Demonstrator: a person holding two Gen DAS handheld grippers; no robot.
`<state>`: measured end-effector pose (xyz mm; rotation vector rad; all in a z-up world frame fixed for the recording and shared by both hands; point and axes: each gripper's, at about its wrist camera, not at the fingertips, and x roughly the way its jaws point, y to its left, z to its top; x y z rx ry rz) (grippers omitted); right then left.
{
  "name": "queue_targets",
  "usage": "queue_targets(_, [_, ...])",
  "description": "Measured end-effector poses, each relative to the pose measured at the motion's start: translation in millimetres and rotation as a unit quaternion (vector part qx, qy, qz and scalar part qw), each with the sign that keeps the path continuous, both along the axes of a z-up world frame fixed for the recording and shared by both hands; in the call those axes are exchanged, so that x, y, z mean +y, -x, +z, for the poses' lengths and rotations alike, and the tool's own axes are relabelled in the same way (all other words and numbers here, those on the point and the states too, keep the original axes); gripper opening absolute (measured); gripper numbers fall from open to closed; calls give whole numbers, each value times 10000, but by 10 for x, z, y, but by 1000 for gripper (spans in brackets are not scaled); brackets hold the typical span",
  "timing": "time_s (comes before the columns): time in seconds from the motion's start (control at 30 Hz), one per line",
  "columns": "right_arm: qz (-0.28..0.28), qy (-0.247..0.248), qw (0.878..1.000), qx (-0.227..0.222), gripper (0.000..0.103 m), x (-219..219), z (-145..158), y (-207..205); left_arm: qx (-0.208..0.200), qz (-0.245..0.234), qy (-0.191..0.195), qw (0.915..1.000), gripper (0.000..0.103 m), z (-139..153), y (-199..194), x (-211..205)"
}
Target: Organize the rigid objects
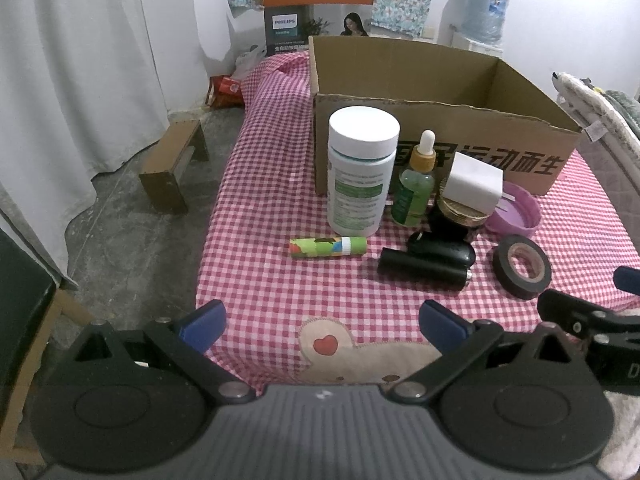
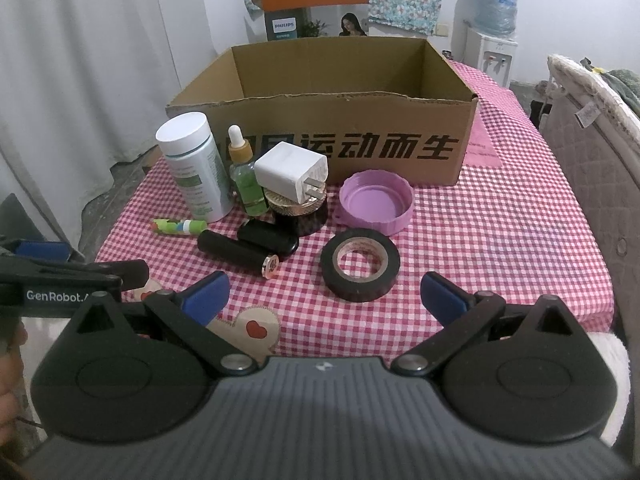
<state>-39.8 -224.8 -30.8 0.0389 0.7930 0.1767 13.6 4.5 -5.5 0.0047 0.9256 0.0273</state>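
Observation:
An open cardboard box stands at the back of the red checked table. In front of it stand a white bottle, a green dropper bottle, and a white charger on a gold-lidded black jar. A purple lid, a black tape roll, a black tube, a black key fob and a green stick lie nearer. My left gripper and right gripper are open and empty, at the table's near edge.
A small wooden stool stands on the floor to the left, by a white curtain. A quilted mattress edge borders the table's right side. A water dispenser stands at the back right.

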Motion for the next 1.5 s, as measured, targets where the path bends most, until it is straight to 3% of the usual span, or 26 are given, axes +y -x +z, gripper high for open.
queue_targets(0.3, [6,70,10000,-69,102,-16,2,-160,-53,-76,9,10000,103,0,-109,10])
queue_targets(0.6, [92,-19,9991,-409,102,-183,68,-247,-474,-541,209,9972,103,82,-199,-77])
queue_targets(0.73, [-7,-115,9988,-472,102,-360,39,-261,-760,-1101,437,9900,103,82,-195,-223])
queue_targets(0.93, [-219,-311,9984,-414,102,-638,-66,-282,-820,-1943,1075,9716,101,-47,-242,-519])
queue_targets(1.07, [-298,-512,9978,-311,101,-808,-178,-285,-689,-2429,947,9630,100,-138,-258,-824])
queue_targets(1.23, [-197,-718,9971,-130,90,-916,-305,-377,-665,-2907,609,9526,100,-265,-243,-1119])
queue_targets(1.3, [-85,-790,9968,-56,79,-920,-348,-427,-615,-2986,395,9516,99,-332,-254,-1232])
queue_targets(1.5, [279,-936,9945,368,47,-850,-517,-656,-391,-3131,58,9489,74,-501,-314,-1450])
